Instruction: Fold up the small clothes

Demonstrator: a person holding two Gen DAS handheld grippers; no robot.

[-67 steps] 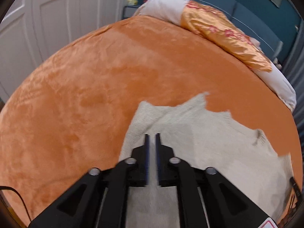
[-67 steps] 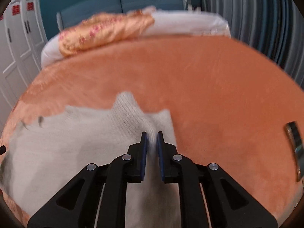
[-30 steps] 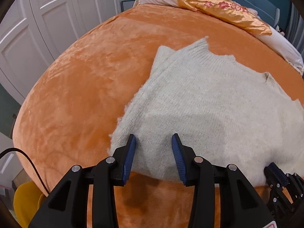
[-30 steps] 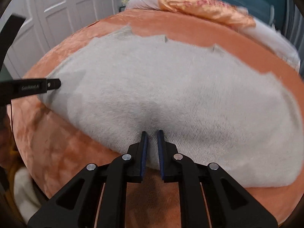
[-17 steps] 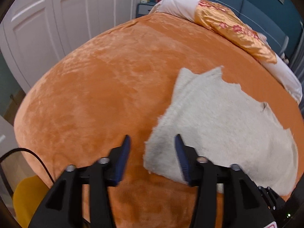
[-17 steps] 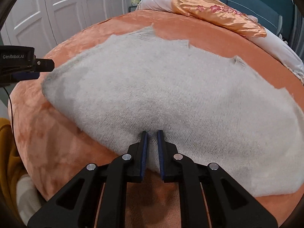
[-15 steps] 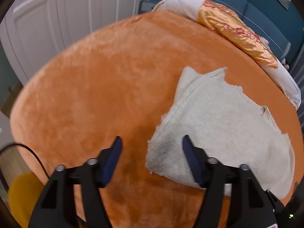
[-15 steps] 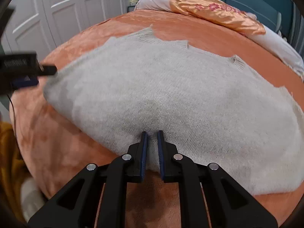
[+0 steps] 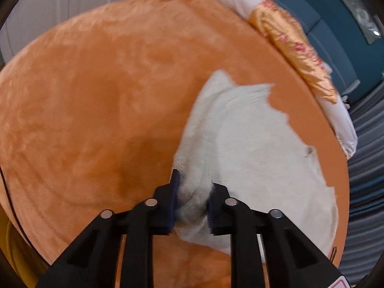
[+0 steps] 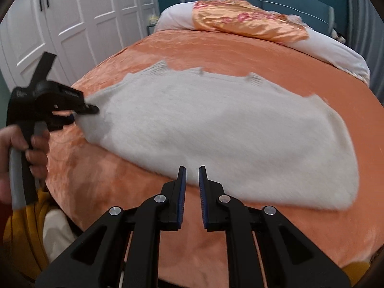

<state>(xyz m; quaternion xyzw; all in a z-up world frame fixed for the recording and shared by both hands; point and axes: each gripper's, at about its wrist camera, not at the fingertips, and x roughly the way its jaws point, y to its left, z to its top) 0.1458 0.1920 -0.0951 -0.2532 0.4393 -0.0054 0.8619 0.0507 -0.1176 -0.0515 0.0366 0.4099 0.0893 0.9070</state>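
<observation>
Your left gripper (image 9: 193,198) sits at the lower centre of its view with a bunched corner of the white sweater (image 9: 252,148) pinched between its 2 pads, and in the right wrist view the same gripper (image 10: 92,110) shows at the left edge, biting the sweater's (image 10: 216,129) left corner. Your right gripper (image 10: 192,187) hangs at the lower centre of its frame, pads slightly parted with nothing between them, tips just at the sweater's near edge. The sweater lies spread across the middle of the orange bedspread (image 10: 240,55), with the pillows (image 10: 240,20) at the top of the frame.
</observation>
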